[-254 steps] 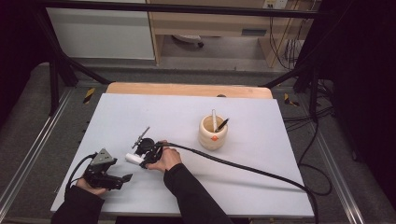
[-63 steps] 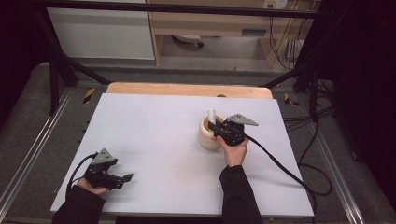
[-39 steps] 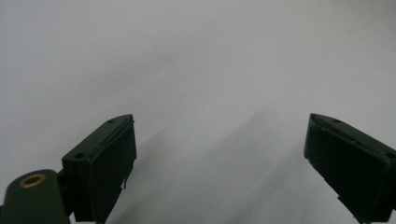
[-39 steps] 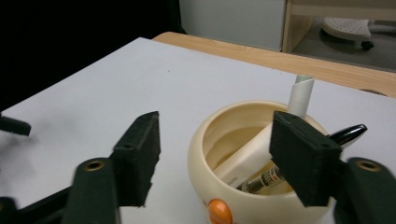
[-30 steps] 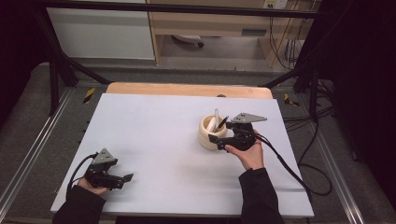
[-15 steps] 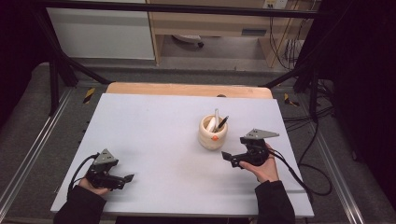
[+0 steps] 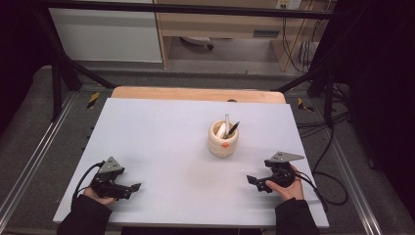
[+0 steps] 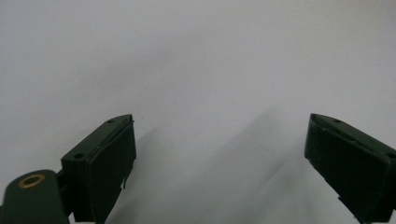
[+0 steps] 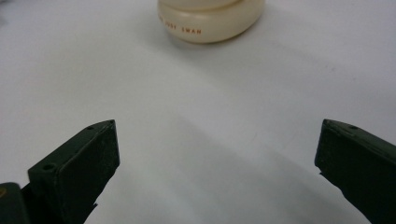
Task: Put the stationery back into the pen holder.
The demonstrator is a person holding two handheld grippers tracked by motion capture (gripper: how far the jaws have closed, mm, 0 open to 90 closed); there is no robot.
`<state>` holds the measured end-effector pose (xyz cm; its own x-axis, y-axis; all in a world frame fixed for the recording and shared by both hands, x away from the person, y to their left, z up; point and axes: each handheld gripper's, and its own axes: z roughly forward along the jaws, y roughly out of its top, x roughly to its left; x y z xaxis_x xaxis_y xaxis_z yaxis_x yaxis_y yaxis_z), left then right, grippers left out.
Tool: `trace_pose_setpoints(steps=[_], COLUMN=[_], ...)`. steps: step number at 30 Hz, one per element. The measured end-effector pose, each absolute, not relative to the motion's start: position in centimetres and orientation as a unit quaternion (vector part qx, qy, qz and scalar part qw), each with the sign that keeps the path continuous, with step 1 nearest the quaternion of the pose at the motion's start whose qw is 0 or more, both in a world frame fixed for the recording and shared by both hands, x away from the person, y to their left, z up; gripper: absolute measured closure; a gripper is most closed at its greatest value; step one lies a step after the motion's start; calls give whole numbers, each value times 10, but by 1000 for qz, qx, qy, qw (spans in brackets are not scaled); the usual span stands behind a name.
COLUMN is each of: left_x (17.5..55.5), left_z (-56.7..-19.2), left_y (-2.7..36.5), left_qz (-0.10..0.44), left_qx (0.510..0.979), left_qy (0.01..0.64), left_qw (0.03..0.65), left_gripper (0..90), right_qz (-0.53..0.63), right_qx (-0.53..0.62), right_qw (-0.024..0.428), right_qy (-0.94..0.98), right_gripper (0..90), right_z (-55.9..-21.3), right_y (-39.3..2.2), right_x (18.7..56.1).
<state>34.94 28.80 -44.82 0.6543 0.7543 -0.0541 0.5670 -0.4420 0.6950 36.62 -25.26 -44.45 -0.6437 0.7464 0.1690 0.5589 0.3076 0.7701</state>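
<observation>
- High view: the cream holder cup [image 7: 223,142] is standing upright near the middle of the pale surface [image 7: 161,127], with a white utensil [image 7: 225,123] and a dark pen [image 7: 233,129] leaning inside it.
- High view: the right hand-held gripper [image 7: 253,180] is sitting low at the near right of the surface, well apart from the cup, jaws spread and holding nothing; its jaws have just been opening, with nothing between them.
- High view: the left hand-held gripper [image 7: 133,187] is resting at the near left corner, jaws apart and empty, far from the cup.
- Left gripper view: the two black jaws are standing wide over bare surface; no item is lying between them.
- Right gripper view: the jaws are standing wide over bare surface, and the base of the cup [image 9: 211,18], bearing small printed lettering, is lying ahead of them, clear of both jaws.
- Step in hand, as a judgement: the loading of the cup appears complete, and both hand-held grippers are sitting parked at the near edge.
- Next move, as a judgement: no loose item is lying on the surface, so any further work is calling for a fresh approach to the cup from the right, jaws kept wide and clear of the leaning pen to avoid tipping it.
</observation>
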Motion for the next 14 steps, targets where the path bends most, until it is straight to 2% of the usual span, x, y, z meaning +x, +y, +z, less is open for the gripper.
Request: trace_pose_setpoints(steps=[14], left_x=[349], left_z=[-449], left_y=[288], left_qz=[133], left_qx=[840], left_qy=[390], left_qw=[353], left_gripper=[93], right_qz=[431], right_qx=[407], right_qw=[114], right_qy=[797], right_gripper=[7], right_z=[-454], right_y=[-267], right_x=[356])
